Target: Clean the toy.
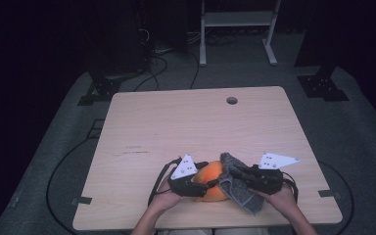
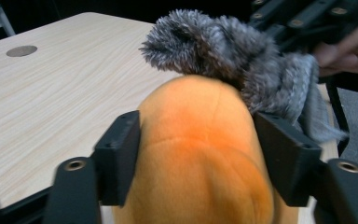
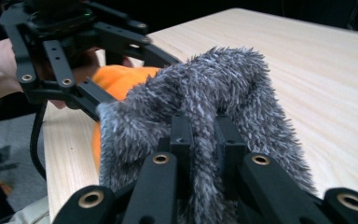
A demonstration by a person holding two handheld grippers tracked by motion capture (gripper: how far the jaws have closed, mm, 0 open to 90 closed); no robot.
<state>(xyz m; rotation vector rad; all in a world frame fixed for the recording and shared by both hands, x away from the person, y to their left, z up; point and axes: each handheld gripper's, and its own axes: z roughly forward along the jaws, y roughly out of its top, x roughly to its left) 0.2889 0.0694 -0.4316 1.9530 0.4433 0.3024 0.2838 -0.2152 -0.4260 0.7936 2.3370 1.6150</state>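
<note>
An orange plush toy (image 1: 211, 183) lies near the table's front edge, with a grey fuzzy cloth (image 1: 240, 188) draped against its right side. My left gripper (image 1: 203, 185) comes in from the left. In the left gripper view its jaws (image 2: 198, 135) press on both flanks of the orange plush toy (image 2: 196, 158), and the grey cloth (image 2: 223, 46) bunches over its far end. My right gripper (image 1: 240, 178) comes in from the right. In the right gripper view it (image 3: 206, 126) is shut on a fold of the grey cloth (image 3: 214, 88), with the orange toy (image 3: 116, 77) behind it.
The light wooden table (image 1: 196, 122) has a round cable hole (image 1: 232, 100) near its far edge. Cables run over the grey floor (image 1: 68, 161) to the left, and a white stand's legs (image 1: 203, 54) rise beyond the table. A person's hands hold both grippers at the front edge.
</note>
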